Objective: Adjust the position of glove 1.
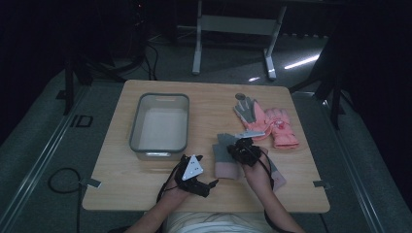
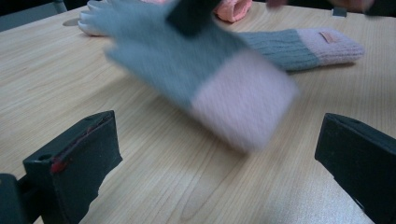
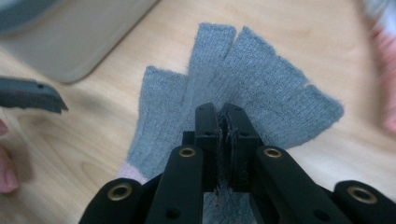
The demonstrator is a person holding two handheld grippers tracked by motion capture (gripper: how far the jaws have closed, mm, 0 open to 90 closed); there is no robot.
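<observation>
Right gripper view is showing the right gripper (image 3: 223,140) at the lower centre of the frame, its jaws clenching a pinch of the grey glove (image 3: 261,98), whose fingers are fanning toward the top of the frame above the wooden table (image 3: 93,154). High view is placing this glove (image 1: 224,156) right of centre, its pink cuff pointing toward the bottom edge, with the grey bin (image 1: 160,124) sitting to its left and a pink pair of gloves (image 1: 268,122) lying to its upper right. Left gripper (image 1: 196,180) is resting at the lower centre there; left gripper view is showing its jaws standing wide apart, gripping nothing, with a second grey glove (image 2: 299,46) lying at the upper right.
</observation>
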